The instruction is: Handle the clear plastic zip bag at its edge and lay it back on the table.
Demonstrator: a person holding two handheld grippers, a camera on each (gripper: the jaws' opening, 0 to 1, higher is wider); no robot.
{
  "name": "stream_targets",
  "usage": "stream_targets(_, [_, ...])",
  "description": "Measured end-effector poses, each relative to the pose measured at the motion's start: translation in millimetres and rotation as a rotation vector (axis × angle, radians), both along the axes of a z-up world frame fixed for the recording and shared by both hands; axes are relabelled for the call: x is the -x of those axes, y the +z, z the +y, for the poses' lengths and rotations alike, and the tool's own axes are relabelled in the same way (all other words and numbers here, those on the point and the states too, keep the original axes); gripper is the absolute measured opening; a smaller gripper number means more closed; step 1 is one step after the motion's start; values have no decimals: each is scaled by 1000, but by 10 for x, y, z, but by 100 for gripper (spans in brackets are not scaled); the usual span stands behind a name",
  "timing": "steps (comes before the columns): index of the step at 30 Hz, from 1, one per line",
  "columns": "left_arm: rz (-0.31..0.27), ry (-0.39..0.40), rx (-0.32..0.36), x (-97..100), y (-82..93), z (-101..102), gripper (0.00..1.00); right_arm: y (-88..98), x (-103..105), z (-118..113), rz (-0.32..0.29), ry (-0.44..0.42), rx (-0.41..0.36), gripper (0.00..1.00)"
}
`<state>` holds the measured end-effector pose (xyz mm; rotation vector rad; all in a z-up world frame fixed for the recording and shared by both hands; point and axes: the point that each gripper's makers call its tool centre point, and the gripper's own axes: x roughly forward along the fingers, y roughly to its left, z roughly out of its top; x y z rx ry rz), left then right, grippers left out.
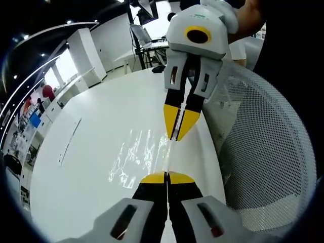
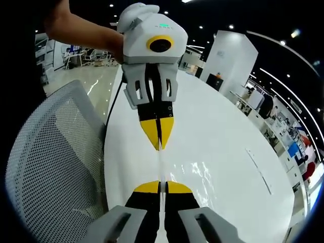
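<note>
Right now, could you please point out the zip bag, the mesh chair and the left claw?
zip bag (image 1: 139,154): left gripper view, its crinkled clear face.
mesh chair (image 2: 48,167): right gripper view, its backrest mesh.
left claw (image 1: 167,178): left gripper view, between its yellow tips.

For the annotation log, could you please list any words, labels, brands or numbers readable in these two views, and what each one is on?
None can be read.
The clear zip bag, held at its edge by the left gripper and right gripper, shows no print.
The white table bears no lettering.
Background screens and shelves are too small and blurred.
</note>
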<state>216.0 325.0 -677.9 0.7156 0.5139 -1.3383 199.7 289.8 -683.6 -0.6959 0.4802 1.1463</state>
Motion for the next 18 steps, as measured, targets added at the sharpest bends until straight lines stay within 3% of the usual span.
stream_targets(18, [10,11,3,16,-5,15,0,-6,13,-34,3,-5,-7,0])
